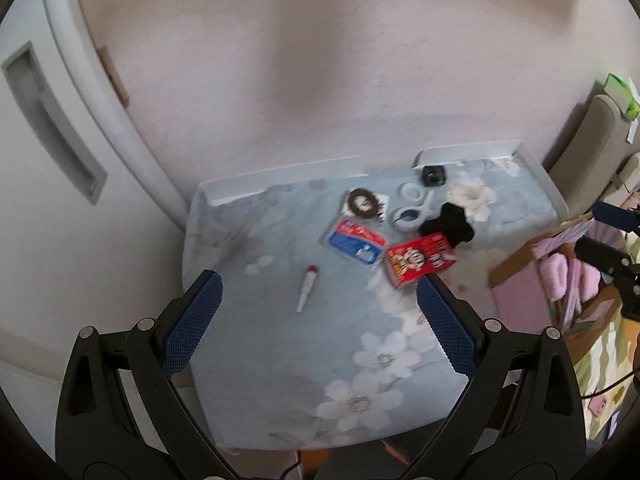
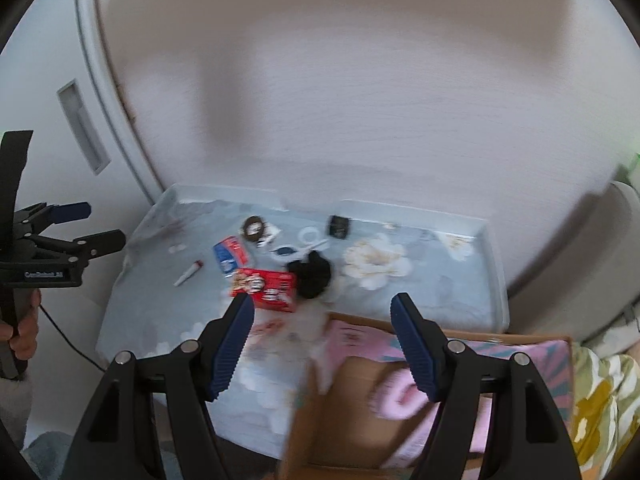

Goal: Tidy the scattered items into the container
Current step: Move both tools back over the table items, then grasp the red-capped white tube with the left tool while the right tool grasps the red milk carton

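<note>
On a floral cloth (image 1: 280,360) lie a red snack box (image 1: 420,262), a blue packet (image 1: 356,242), a white tube with a red cap (image 1: 306,288), a black cloth (image 1: 448,220), white scissors (image 1: 414,208), a brown hair ring on a card (image 1: 364,204) and a small black item (image 1: 433,175). My left gripper (image 1: 320,312) hangs open above the cloth, nothing between its fingers. In the right wrist view the right gripper (image 2: 324,332) is open and unloaded over the edge of a cardboard box (image 2: 360,412), which holds a pink item (image 2: 400,396). The red snack box (image 2: 266,284) lies just beyond its left finger.
A white raised rim (image 2: 496,264) borders the cloth-covered surface at the back and right. A pale wall stands behind, and a white door with a recessed handle (image 1: 52,120) is at the left. A hand (image 2: 24,332) holds the left gripper (image 2: 98,226). A patterned yellow-green fabric (image 2: 600,400) lies at the right.
</note>
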`<move>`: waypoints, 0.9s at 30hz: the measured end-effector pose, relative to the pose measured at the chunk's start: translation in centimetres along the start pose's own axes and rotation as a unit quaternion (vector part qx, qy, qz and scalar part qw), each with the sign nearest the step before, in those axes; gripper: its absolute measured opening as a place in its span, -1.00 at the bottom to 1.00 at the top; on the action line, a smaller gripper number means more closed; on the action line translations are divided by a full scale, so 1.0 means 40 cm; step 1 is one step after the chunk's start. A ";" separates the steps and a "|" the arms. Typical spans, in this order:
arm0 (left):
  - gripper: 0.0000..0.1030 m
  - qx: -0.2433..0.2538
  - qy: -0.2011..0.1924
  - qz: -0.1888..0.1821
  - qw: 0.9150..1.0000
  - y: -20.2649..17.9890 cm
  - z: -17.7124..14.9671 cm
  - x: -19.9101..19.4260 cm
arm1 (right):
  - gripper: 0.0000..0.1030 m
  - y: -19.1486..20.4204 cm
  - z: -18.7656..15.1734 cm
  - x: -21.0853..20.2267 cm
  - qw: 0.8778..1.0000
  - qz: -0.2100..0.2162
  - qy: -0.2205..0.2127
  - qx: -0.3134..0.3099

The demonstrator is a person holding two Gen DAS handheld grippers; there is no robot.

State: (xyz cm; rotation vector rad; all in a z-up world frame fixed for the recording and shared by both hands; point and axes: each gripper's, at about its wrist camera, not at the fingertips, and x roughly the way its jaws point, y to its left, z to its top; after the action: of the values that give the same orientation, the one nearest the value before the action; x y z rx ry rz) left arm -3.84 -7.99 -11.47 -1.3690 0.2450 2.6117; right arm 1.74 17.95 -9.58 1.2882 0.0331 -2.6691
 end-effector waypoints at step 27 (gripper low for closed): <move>0.61 0.113 0.099 -0.109 0.983 0.040 -0.074 0.428 | 0.30 0.213 0.057 0.541 0.852 0.132 0.249 -0.440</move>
State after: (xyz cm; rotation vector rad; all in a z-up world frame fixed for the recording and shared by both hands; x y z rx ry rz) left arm -11.42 -8.79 -27.16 -1.4818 0.3830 2.1973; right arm -11.77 6.13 -24.52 1.4163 0.9423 -1.6334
